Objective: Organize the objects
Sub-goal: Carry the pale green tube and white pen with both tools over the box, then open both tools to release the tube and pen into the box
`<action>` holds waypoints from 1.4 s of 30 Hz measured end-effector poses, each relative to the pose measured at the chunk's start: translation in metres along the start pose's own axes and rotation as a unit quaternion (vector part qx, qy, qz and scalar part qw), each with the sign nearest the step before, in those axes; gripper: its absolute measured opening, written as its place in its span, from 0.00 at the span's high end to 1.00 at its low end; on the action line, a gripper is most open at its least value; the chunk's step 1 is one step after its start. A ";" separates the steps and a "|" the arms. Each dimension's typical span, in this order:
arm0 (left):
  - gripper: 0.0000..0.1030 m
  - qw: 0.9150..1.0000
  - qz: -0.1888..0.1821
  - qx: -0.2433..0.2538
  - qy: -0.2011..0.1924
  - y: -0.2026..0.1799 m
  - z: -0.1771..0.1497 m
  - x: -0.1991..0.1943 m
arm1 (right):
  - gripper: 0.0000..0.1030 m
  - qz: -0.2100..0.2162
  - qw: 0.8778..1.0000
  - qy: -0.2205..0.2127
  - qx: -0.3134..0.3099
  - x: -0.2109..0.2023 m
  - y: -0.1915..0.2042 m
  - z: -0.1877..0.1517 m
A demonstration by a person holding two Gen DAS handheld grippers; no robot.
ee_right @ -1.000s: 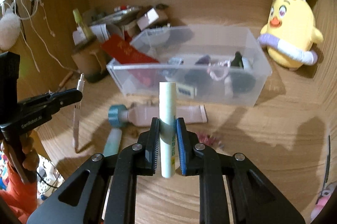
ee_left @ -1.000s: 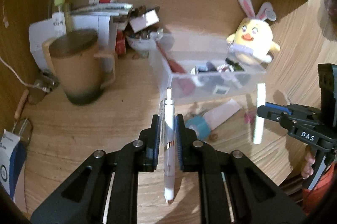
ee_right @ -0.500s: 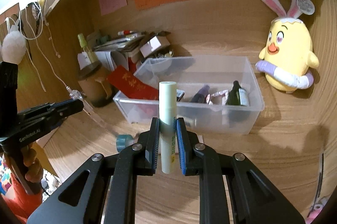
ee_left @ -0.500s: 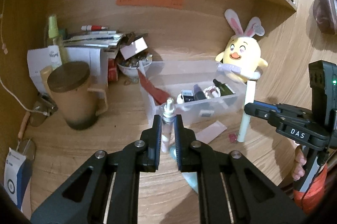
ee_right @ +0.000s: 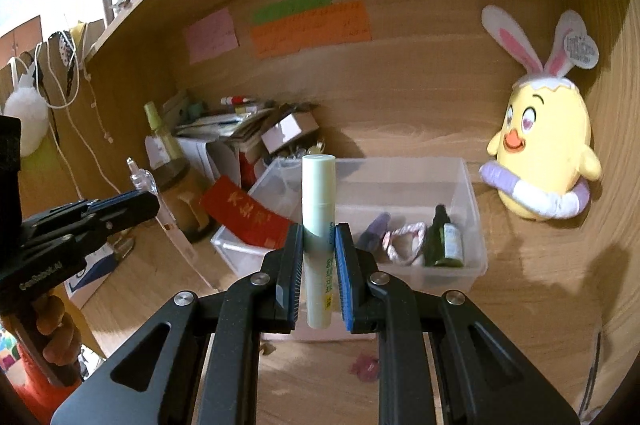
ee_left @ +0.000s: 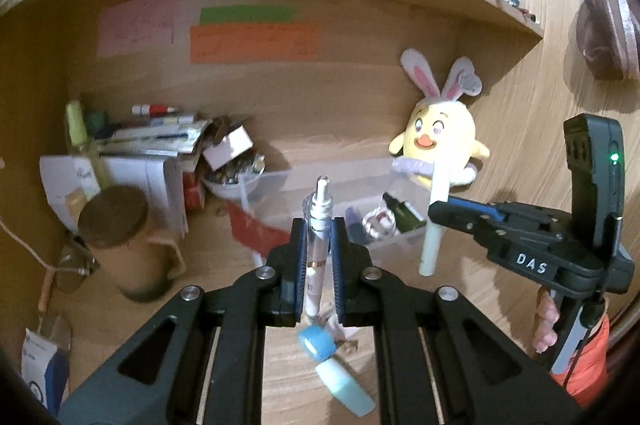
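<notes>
My left gripper (ee_left: 316, 225) is shut on a clear pen-shaped tube (ee_left: 317, 221) with a silver tip, held upright above the desk. My right gripper (ee_right: 319, 231) is shut on a pale green stick tube (ee_right: 318, 209), also upright. Each gripper shows in the other's view: the right gripper (ee_left: 434, 211) with its pale green stick tube (ee_left: 434, 225), and the left gripper (ee_right: 154, 201) with the clear tube (ee_right: 140, 181). Behind both stands a clear plastic bin (ee_right: 472, 209) holding a dark green bottle (ee_right: 444, 237), a pink-white ring and a red envelope (ee_right: 248, 219). A blue-capped tube (ee_left: 336, 365) lies on the desk below the left gripper.
A yellow bunny-eared plush (ee_right: 544, 161) sits right of the bin. A brown lidded mug (ee_left: 120, 241) stands at the left, with stacked papers, boxes and a bowl of clutter (ee_left: 232, 177) behind. Coloured notes hang on the back wall. A small pink scrap (ee_right: 364, 365) lies on the desk.
Both grippers have risen with their tubes still gripped, so the bin and desk now sit lower and farther in view. The blue-capped tube stayed on the desk.
</notes>
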State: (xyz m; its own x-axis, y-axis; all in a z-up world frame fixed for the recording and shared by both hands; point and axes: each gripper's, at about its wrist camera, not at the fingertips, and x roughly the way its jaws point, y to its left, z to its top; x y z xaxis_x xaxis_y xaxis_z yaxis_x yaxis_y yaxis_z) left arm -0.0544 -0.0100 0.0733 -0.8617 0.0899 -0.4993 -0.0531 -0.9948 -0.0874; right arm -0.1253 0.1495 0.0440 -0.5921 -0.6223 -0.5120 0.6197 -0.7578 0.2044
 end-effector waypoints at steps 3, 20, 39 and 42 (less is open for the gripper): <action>0.90 1.000 -0.004 -0.006 -0.004 -0.002 0.008 0.002 | 0.86 -0.006 1.000 -0.008 0.001 0.001 -0.005 0.008; 0.90 0.999 0.010 -0.027 -0.030 0.006 0.042 0.041 | 0.86 -0.072 0.997 0.001 -0.005 0.032 -0.043 0.031; 0.90 0.995 -0.014 -0.066 0.069 0.027 0.021 0.118 | 0.86 -0.136 0.982 0.095 -0.088 0.097 -0.034 0.014; 0.90 0.995 -0.005 -0.062 0.082 0.030 0.020 0.124 | 0.86 -0.124 0.982 0.110 -0.093 0.108 -0.030 0.013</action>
State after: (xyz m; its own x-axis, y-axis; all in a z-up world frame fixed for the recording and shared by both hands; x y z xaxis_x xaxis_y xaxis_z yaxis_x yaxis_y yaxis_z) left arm -0.1729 -0.0298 0.0255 -0.7671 0.1157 -0.6310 0.0106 -0.9812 -0.1928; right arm -0.2147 0.1022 -0.0070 -0.6239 -0.3496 -0.6990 0.5651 -0.8196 -0.0945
